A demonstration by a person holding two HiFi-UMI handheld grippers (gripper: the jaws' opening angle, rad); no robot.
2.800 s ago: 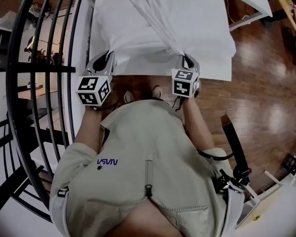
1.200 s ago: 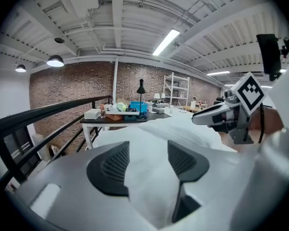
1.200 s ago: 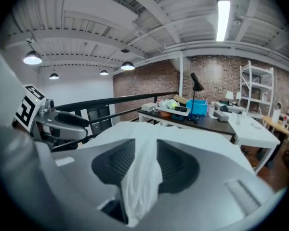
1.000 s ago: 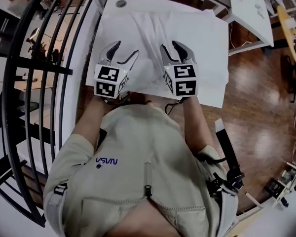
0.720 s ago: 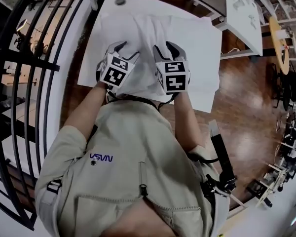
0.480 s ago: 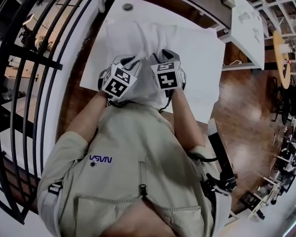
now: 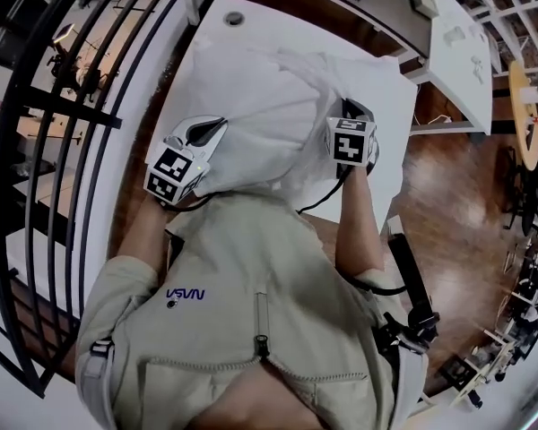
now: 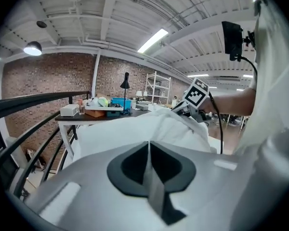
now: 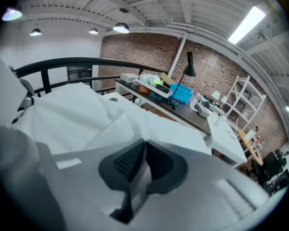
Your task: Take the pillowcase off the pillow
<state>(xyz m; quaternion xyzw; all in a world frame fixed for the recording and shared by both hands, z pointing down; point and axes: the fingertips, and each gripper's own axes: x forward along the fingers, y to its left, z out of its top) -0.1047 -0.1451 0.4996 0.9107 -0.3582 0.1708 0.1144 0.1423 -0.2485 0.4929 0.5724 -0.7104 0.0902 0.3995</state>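
Since both sets of jaws have just closed on thin cloth, the left gripper [image 7: 204, 130] and right gripper [image 7: 357, 111] pinch the pillowcase [image 7: 260, 106] near its near edge, spread apart, probably to stretch its mouth; the pillow seems inside, on the white table [image 7: 217, 27].

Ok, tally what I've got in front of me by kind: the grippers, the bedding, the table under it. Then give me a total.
Grippers: 2, the left gripper and the right gripper, both shut on the fabric
Pillowcases: 1, the white pillowcase, filled out
Tables: 1, the white table underneath
Total: 4
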